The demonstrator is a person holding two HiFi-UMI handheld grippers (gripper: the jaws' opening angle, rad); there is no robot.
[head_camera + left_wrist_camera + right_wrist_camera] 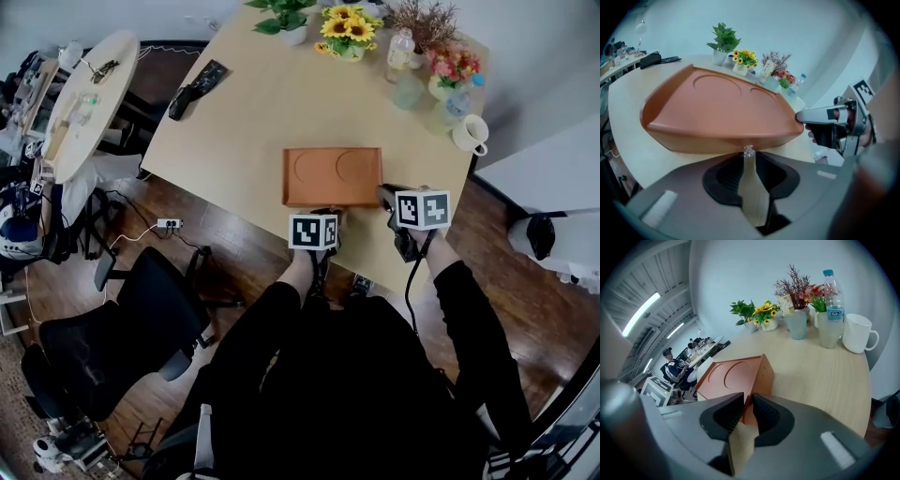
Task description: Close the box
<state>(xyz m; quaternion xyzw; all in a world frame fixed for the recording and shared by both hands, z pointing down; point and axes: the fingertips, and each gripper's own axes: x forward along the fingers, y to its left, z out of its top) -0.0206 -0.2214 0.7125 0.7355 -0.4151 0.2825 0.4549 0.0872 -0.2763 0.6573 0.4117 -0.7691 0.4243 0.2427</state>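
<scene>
A flat orange-brown box (pixel 333 176) lies with its lid down near the table's front edge; two round recesses mark the lid. My left gripper (pixel 328 210) meets the box's front side. In the left gripper view its jaws (pixel 748 152) are shut, pinching a small shiny metal clasp (pixel 748 150) under the box (pixel 717 108). My right gripper (pixel 384 195) is at the box's front right corner. In the right gripper view its jaws (pixel 746 401) stand almost together, with the corner of the box (pixel 736 376) between them.
Along the table's far edge stand flower pots (pixel 349 33), a water bottle (pixel 400 49), a glass (pixel 409 90) and a white mug (pixel 469 134). A black device (pixel 195 89) lies at the far left. A black office chair (pixel 122 328) stands left of me, a round table (pixel 89 98) beyond it.
</scene>
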